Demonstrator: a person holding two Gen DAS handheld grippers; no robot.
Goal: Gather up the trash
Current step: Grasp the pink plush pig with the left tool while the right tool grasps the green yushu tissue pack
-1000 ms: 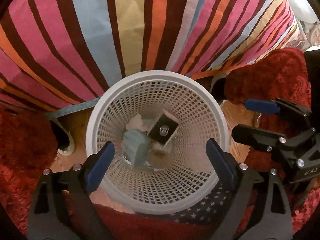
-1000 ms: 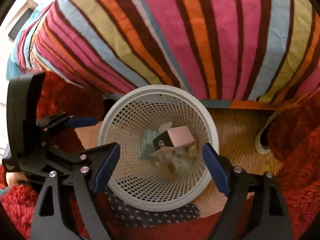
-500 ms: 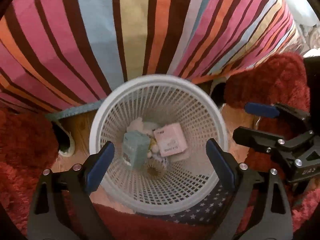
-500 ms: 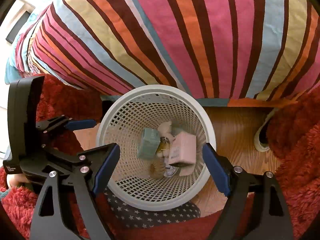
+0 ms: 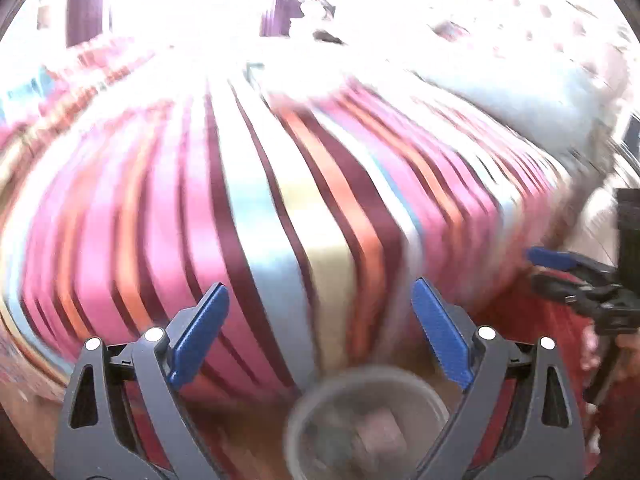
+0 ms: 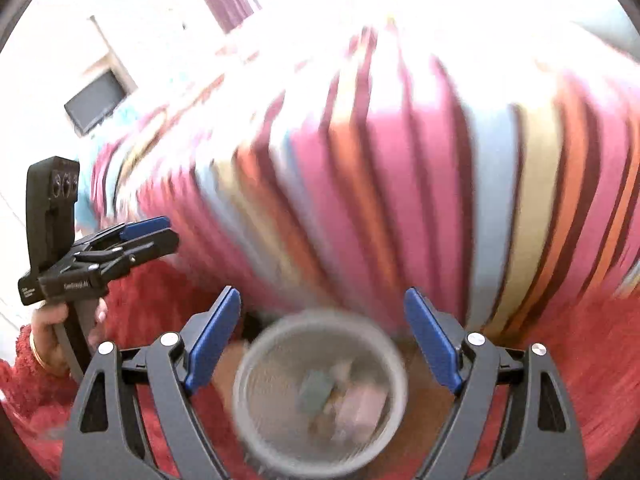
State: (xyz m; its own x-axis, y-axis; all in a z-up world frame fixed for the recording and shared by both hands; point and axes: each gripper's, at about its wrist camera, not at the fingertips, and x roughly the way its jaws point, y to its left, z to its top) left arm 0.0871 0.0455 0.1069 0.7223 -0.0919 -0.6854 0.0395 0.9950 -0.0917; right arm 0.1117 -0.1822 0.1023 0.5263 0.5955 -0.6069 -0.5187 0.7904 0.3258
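The white mesh trash basket (image 6: 256, 368) stands on the floor below both grippers; it also shows blurred at the bottom of the left wrist view (image 5: 304, 404). Inside it lie a teal box (image 6: 316, 390) and a pink box (image 6: 362, 402), with other scraps too blurred to name. My left gripper (image 5: 320, 332) is open and empty, raised above the basket. My right gripper (image 6: 322, 338) is open and empty above the basket's far rim. Each gripper shows in the other's view: the left one (image 6: 148, 232) and the right one (image 5: 560, 268).
A bed with a striped cover (image 5: 280, 200) (image 6: 400, 180) fills the space behind the basket. A red shaggy rug (image 6: 580, 360) covers the floor around it. A dark screen (image 6: 96, 104) hangs on the bright wall at the far left.
The pink box dropped and settled in the basket. Both grippers then rose and tilted up fast, so the basket slid to the bottom of both views and the frames are blurred.
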